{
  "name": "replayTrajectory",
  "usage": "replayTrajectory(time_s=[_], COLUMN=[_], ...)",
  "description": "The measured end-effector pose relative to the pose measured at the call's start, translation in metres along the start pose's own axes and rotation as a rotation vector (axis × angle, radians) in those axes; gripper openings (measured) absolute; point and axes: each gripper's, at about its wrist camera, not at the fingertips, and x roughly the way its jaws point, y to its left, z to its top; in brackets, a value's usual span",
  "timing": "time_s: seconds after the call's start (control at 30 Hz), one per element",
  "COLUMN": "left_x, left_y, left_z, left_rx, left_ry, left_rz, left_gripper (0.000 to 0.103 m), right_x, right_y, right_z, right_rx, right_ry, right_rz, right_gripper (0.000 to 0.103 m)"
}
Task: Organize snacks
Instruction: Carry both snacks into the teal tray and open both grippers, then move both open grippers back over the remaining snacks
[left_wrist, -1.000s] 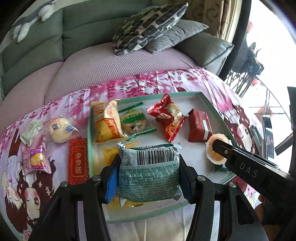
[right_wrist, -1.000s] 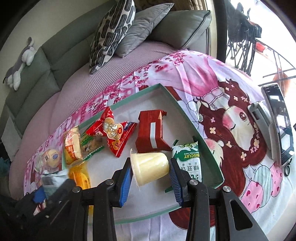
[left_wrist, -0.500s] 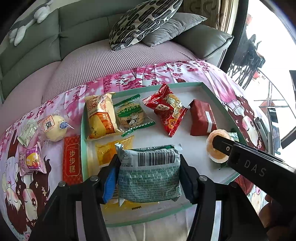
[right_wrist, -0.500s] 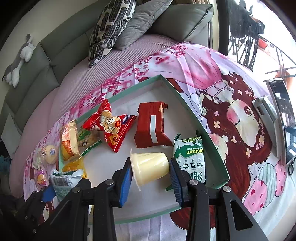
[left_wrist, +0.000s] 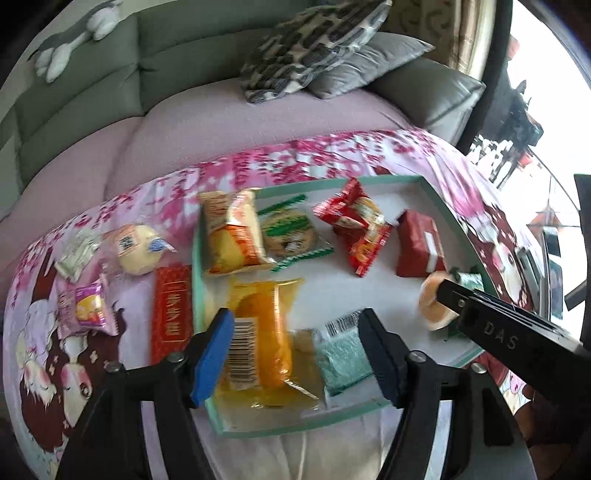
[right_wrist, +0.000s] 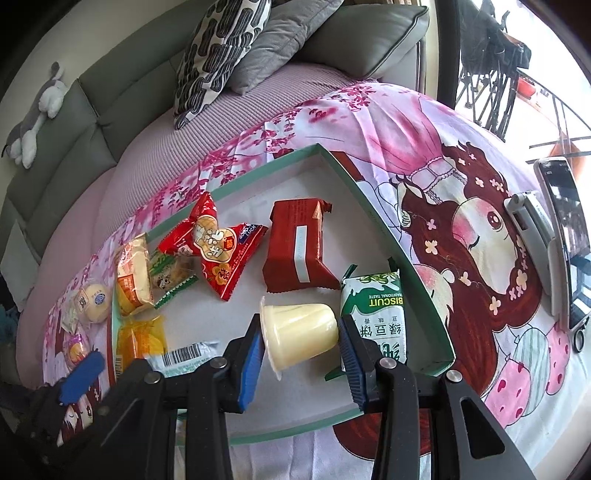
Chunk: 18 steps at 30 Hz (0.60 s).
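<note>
Snacks crowd the green tray (left_wrist: 197, 280): an orange pack (left_wrist: 258, 332) and a teal packet (left_wrist: 343, 354) lie between the left gripper's (left_wrist: 295, 354) opening jaws, untouched by either pad. More snacks (left_wrist: 136, 249) sit on the cloth outside the tray. The right gripper (right_wrist: 301, 354), angled downward, is clamped on a pudding cup (right_wrist: 299, 334) over the tray, beside a biscuit pack (right_wrist: 376, 317).

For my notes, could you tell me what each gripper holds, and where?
Right gripper: pudding cup, pads on rim and base. Left gripper: opening, nothing gripped.
</note>
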Motion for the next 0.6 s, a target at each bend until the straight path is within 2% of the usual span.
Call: replayTrajectory(time_s=[0.23, 0.3, 0.37, 0.5, 0.6], left_x=[0.000, 0.002, 0.005, 0.012, 0.018], left_y=[0.041, 0.057, 0.073, 0.102, 0.116], left_z=[0.000, -0.003, -0.005, -0.013, -0.019], left_rx=[-0.159, -0.223, -0.286, -0.399, -0.462], left_ry=[0.046, 0.056, 0.064, 0.097, 0.127], left_rz=[0.086, 0.118, 0.147, 0.184, 0.201], left_gripper=[0.073, 0.077, 0.082, 0.083, 0.091], right_x=[-0.007, -0.007, -0.004, 0.000, 0.002], right_y=[0.012, 0.018, 0.027, 0.048, 0.061], right_z=[0.001, 0.000, -0.002, -0.010, -0.015], right_rx=[-0.046, -0.066, -0.097, -0.165, -0.210], right_ry=[-0.021, -0.018, -0.008, 0.005, 0.005], right_rz=[0.000, -0.004, -0.004, -0.001, 0.006], right_gripper=[0.042, 0.043, 0.047, 0.060, 0.062])
